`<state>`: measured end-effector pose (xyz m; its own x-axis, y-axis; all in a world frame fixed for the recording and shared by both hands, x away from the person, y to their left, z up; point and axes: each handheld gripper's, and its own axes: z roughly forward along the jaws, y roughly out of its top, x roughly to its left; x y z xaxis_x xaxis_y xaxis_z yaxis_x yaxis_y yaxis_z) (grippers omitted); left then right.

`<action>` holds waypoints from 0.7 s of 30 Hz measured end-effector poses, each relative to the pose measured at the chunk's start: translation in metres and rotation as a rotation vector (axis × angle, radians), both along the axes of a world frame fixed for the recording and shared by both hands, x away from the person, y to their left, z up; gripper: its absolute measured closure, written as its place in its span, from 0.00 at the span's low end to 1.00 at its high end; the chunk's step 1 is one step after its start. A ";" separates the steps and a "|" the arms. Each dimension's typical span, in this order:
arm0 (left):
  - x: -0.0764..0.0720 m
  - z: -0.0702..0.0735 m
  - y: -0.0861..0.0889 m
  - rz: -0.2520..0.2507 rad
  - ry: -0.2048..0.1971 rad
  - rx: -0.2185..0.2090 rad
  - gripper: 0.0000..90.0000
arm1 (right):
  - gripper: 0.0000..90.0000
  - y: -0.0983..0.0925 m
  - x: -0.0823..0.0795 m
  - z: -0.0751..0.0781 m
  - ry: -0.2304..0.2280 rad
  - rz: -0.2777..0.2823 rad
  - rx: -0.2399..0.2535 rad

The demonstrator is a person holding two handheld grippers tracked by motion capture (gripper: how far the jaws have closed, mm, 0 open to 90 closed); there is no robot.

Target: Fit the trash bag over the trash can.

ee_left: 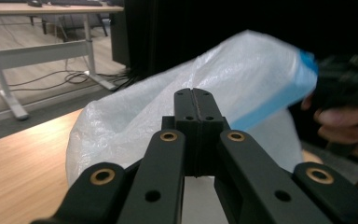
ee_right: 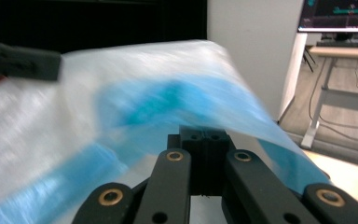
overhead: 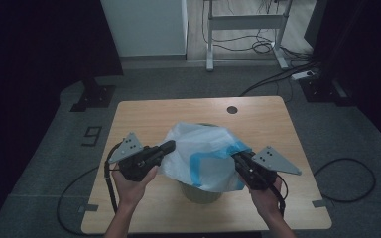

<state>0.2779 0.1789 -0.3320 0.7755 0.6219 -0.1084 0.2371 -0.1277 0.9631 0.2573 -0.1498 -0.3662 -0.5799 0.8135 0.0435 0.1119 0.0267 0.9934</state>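
Observation:
A white plastic bag with a blue band is draped over a small grey bin in the middle of the wooden table. My left gripper is shut on the bag's left edge. My right gripper is shut on its blue-trimmed right edge. In the left gripper view the jaws stand pressed together against the bag, with the other hand beyond. In the right gripper view the blurred bag hangs over the shut right gripper, and the left gripper reaches in at the upper left.
A round cable hole sits near the table's far edge. Behind the table stand a white desk frame, a power strip with cables, and a black stand base. A cable loop lies on the floor at the right.

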 end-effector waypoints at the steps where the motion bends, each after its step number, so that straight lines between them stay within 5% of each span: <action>1: 0.001 0.000 0.001 0.006 0.000 -0.008 1.00 | 0.99 -0.004 0.000 -0.003 0.010 -0.002 0.006; 12: 0.020 0.001 0.014 0.018 0.043 -0.110 1.00 | 0.99 -0.030 -0.005 -0.014 0.012 -0.035 0.005; 21: 0.032 0.006 0.006 0.013 0.035 -0.116 1.00 | 0.99 -0.053 0.014 -0.001 0.005 -0.118 -0.028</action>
<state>0.3099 0.1844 -0.3263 0.7621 0.6134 -0.2074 0.2718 -0.0124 0.9623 0.2713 -0.2024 -0.3672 -0.4800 0.8770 0.0222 0.1206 0.0409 0.9919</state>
